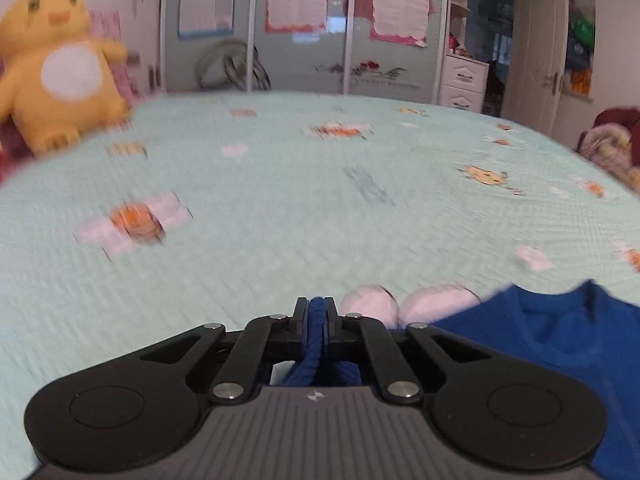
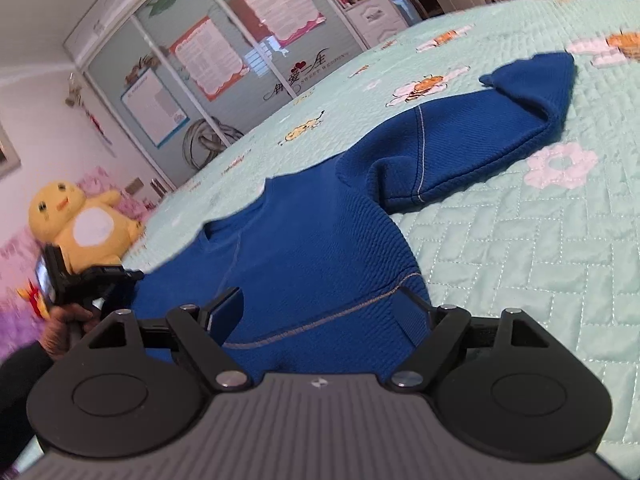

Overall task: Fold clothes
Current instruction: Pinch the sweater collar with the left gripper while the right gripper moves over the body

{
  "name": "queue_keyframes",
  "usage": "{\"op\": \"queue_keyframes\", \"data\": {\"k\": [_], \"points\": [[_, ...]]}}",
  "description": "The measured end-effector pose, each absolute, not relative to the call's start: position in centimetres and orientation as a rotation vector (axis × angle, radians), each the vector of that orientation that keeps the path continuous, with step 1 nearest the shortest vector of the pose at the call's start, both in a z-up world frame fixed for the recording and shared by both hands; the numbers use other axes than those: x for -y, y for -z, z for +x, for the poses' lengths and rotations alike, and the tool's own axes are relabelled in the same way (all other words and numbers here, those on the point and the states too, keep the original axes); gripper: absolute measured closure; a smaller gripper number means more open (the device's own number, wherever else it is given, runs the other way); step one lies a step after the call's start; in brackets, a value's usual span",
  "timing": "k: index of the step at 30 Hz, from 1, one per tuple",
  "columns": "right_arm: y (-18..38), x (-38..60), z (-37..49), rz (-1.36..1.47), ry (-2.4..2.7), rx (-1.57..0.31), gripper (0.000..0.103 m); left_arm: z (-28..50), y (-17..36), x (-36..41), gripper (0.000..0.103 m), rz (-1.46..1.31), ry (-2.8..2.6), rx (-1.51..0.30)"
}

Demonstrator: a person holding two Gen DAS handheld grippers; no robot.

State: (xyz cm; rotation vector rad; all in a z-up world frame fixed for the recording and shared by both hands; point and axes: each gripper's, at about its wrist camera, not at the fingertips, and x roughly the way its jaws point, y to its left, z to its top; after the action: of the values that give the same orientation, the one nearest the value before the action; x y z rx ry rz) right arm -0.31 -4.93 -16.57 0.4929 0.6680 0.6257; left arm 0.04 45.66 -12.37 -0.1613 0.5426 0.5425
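A blue knit sweater lies on the mint quilted bed, one sleeve stretched toward the far right. My right gripper is open, its fingers standing apart on either side of the sweater's hem. My left gripper is shut on a bunched fold of the blue sweater, low over the bed. The left gripper also shows at the left of the right wrist view, held in a hand at the sweater's far edge.
A yellow plush toy sits at the bed's far left; it also shows in the right wrist view. Glass wardrobe doors with posters stand behind the bed. White drawers and a bundle are at the right.
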Motion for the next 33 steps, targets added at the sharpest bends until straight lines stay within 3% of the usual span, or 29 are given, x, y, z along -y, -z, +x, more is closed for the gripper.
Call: {"op": "queue_keyframes", "data": {"k": [3, 8, 11, 15, 17, 20, 22, 24, 26, 30, 31, 33], "points": [[15.4, 4.9, 1.0, 0.505, -0.65, -0.641, 0.021, 0.0, 11.4, -47.1, 0.097, -0.206, -0.522, -0.513], [12.5, 3.9, 4.8, 0.466, -0.72, -0.588, 0.021, -0.7, 14.3, -47.0, 0.092, -0.28, -0.427, -0.615], [10.9, 3.0, 7.9, 0.421, -0.789, -0.6, 0.021, -1.0, 16.1, -47.5, 0.046, -0.366, -0.387, -0.647], [9.3, 1.7, 11.2, 0.276, -0.801, -0.58, 0.021, -0.4, 16.5, -47.9, 0.025, -0.459, -0.369, -0.609], [8.7, 1.2, 13.1, 0.209, -0.81, -0.568, 0.021, 0.4, 16.6, -47.3, 0.023, -0.442, -0.373, -0.612], [8.9, 0.3, 16.1, 0.108, -0.791, -0.564, 0.021, 1.1, 17.1, -46.2, 0.026, -0.382, -0.373, -0.609], [9.6, -0.5, 18.0, 0.053, -0.765, -0.579, 0.021, 1.1, 17.2, -45.9, 0.039, -0.352, -0.371, -0.606], [10.6, -1.2, 19.8, 0.045, -0.779, -0.625, 0.021, 1.0, 17.2, -45.8, 0.069, -0.335, -0.378, -0.6], [11.9, -2.3, 21.4, 0.026, -0.809, -0.688, 0.021, 0.4, 17.2, -46.6, 0.089, -0.385, -0.379, -0.574], [15.2, -4.6, 23.8, -0.034, -0.863, -0.835, 0.021, -0.6, 17.4, -47.0, 0.096, -0.416, -0.396, -0.527], [15.7, -4.6, 22.9, -0.057, -0.863, -0.801, 0.021, -0.9, 17.5, -46.8, 0.096, -0.403, -0.408, -0.52], [16.1, -4.8, 21.4, -0.104, -0.859, -0.753, 0.032, -1.2, 17.4, -46.9, 0.096, -0.411, -0.422, -0.5]]}}
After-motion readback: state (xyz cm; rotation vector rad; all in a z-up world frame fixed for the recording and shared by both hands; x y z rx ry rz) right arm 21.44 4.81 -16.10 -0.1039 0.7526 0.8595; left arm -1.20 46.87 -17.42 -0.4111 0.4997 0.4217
